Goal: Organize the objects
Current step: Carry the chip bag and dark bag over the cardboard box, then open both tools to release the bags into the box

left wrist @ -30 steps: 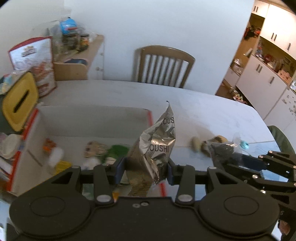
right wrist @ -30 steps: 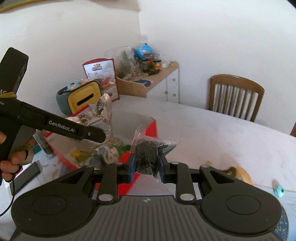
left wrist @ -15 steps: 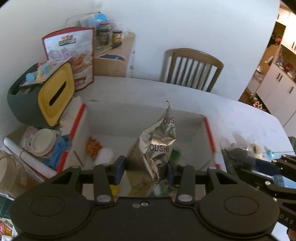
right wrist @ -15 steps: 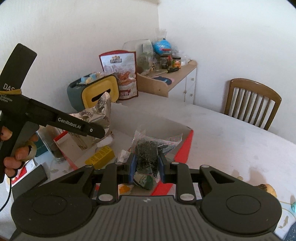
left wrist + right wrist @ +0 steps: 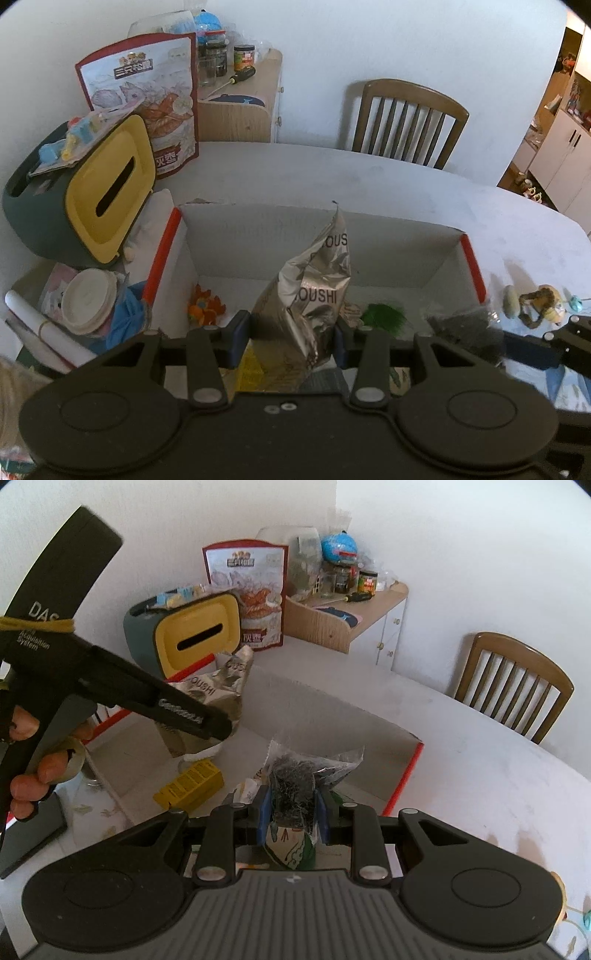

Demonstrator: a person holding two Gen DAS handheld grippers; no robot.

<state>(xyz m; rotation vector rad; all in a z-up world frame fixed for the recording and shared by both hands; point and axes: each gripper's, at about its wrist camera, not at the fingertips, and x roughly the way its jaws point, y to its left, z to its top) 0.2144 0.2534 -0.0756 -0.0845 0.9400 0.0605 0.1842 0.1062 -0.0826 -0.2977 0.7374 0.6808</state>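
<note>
The left gripper (image 5: 291, 334) is clamped on a crinkled silver foil bag (image 5: 314, 288), its blue pads pressed against the bag's lower sides, and holds it upright above the near part of the open cardboard box (image 5: 306, 221). The right gripper (image 5: 291, 814) pinches a clear plastic packet of dark dried stuff (image 5: 299, 779) between its blue pads, also over the box, nearer the box's red-edged right wall. From the right wrist view, a person's hand (image 5: 29, 775) grips the handle of the left tool, well to the left of the box.

On the box floor, below the two grippers, lie a yellow carton (image 5: 190, 784), an orange toy (image 5: 205, 304) near the left wall, and a green tuft (image 5: 384, 315) towards the right wall. Some printed wrappers lie under the right gripper; what they are cannot be made out.

Just outside the box's right wall, on the white table (image 5: 369, 177), sit a small figurine (image 5: 541, 302) and a pale pebble-like thing (image 5: 511, 301). Left of the box stands a dark green tissue holder with a yellow face (image 5: 107, 192), and behind that a tall printed food bag (image 5: 147, 92). Beyond the box's far left corner is a wooden side cabinet (image 5: 240, 114) with jars on it; straight behind the box, a wooden chair (image 5: 406, 118) stands at the table's far edge.
</note>
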